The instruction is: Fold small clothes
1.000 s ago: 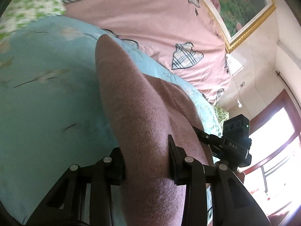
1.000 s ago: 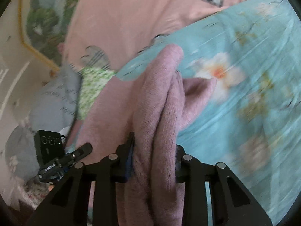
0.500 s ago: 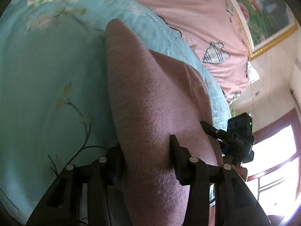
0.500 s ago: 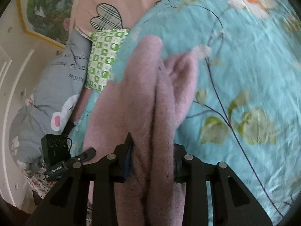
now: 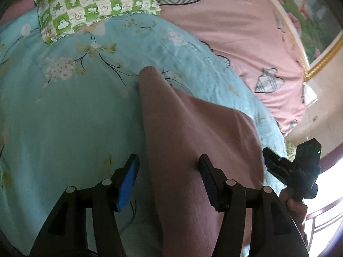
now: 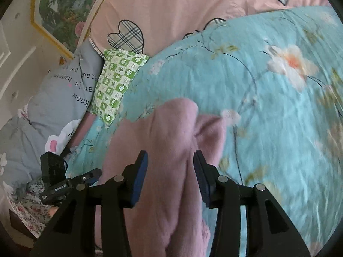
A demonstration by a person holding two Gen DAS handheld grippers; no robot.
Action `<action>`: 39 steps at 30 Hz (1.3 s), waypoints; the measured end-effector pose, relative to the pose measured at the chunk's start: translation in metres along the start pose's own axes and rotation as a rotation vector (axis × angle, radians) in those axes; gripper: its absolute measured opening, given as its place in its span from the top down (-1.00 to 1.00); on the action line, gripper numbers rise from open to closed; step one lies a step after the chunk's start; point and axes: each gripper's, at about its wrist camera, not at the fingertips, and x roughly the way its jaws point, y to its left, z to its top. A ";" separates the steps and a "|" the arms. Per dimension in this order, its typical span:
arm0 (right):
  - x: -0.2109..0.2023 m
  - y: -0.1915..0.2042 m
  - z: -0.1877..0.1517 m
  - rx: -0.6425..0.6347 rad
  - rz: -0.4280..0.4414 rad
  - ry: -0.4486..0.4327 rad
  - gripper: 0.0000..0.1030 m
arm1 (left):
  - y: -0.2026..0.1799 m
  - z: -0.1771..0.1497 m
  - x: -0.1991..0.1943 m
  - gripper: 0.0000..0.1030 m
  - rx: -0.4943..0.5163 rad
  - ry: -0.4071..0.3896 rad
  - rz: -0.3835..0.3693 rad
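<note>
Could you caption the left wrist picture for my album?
Left gripper, jaws just opened, straddles a dusty-pink knitted garment lying on a turquoise floral bedspread.

Daylight, soft and even. Window at 4 o'clock in left wrist view blown out white. Right wrist view: motion blur across the quilt toward 3 o'clock. Strong fisheye bending, dark vignette at all corners.

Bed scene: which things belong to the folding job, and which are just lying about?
Job: pink knit garment, left hand-held gripper, right hand-held gripper, both open.

Lying about: green checked pillow, grey pillow, pink bedding, framed picture, blue floral quilt underneath.
</note>
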 end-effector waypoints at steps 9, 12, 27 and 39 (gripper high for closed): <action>0.002 0.010 0.017 -0.043 -0.024 -0.054 0.84 | -0.011 0.003 0.016 -0.10 0.057 -0.002 0.093; 0.012 0.002 0.019 -0.038 -0.063 -0.033 0.86 | -0.019 0.002 0.028 -0.12 0.094 0.003 0.144; -0.047 0.035 -0.042 -0.128 -0.042 -0.018 0.80 | -0.049 -0.048 -0.045 -0.09 0.214 -0.038 0.138; -0.062 0.043 -0.108 -0.138 -0.037 0.005 0.81 | -0.063 -0.128 -0.060 0.37 0.280 0.027 0.038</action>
